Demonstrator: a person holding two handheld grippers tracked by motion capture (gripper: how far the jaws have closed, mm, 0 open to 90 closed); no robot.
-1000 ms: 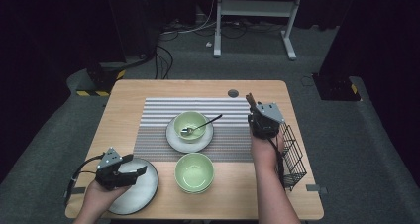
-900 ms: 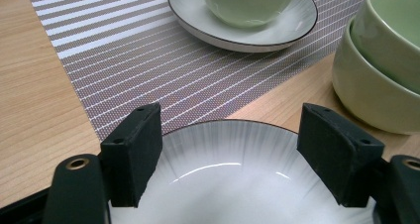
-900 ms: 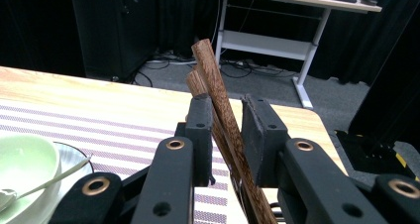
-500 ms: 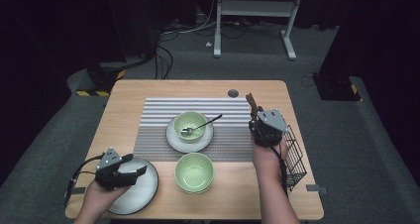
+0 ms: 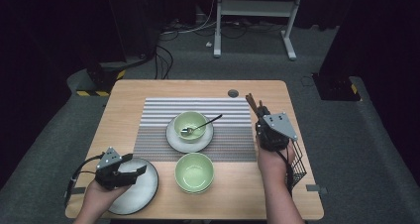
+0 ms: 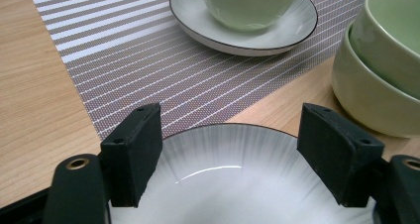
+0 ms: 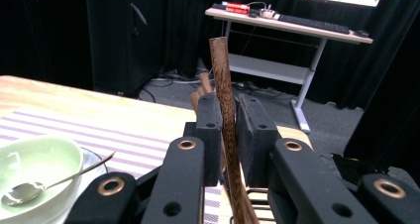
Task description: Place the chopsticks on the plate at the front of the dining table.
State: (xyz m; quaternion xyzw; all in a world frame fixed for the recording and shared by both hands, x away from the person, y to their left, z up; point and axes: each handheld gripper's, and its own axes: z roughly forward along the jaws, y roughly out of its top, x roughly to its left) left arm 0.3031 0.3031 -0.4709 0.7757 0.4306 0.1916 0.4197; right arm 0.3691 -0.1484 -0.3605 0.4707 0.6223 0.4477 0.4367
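A pair of wooden chopsticks (image 7: 224, 92) was pinched between the just-closing jaws of the right gripper (image 5: 261, 116) above the wire basket (image 5: 297, 160), apparently to be laid out, while the left gripper (image 6: 242, 144) was held wide open over the white plate (image 6: 237, 169), nothing gripped.

One overhead camera, two riding close on the tools.
The high view looks down the bench (image 5: 148, 92); both gripper views sit low, sharing the striped mat (image 6: 148, 60).

Striped placemat (image 5: 158, 120), spoon (image 5: 200, 127) (in bowl (image 5: 190, 125)), stacked bowls (image 5: 194, 172)
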